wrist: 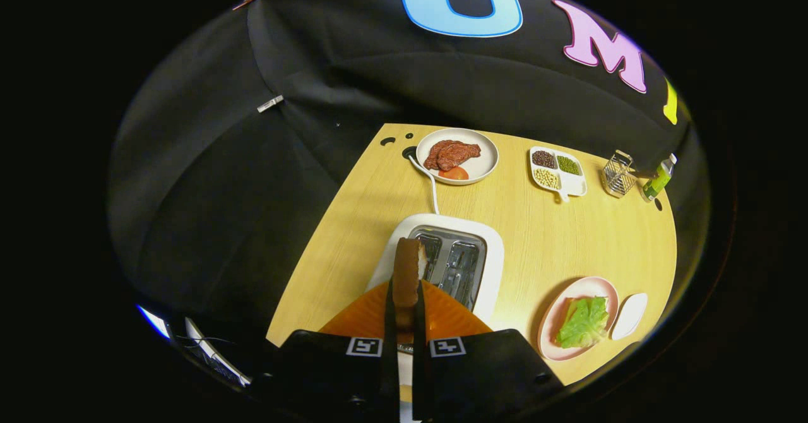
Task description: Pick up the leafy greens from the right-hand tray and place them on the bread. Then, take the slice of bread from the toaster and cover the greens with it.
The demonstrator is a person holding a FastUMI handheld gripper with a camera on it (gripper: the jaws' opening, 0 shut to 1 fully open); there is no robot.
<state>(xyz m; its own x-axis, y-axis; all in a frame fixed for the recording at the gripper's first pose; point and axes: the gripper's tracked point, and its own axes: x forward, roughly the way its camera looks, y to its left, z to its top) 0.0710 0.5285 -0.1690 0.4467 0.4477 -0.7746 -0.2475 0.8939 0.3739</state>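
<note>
Browned bread slice (406, 274) stood edge-on, pinched between the gripper (404, 319) fingers above the toaster (492, 256). Greens (584, 322) lay on the pink plate (550, 322) beside it, so covering was judged the step in hand; next called for carrying the slice over and laying it flat.

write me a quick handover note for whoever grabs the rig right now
Gripper: shut on the bread slice, held on edge above the toaster.
Leafy greens already lie on the pink plate, right of the toaster; whether bread sits under them cannot be told.
Done: greens placed, slice pulled from the toaster.
Left: carry the slice right and lay it over the greens.
</note>
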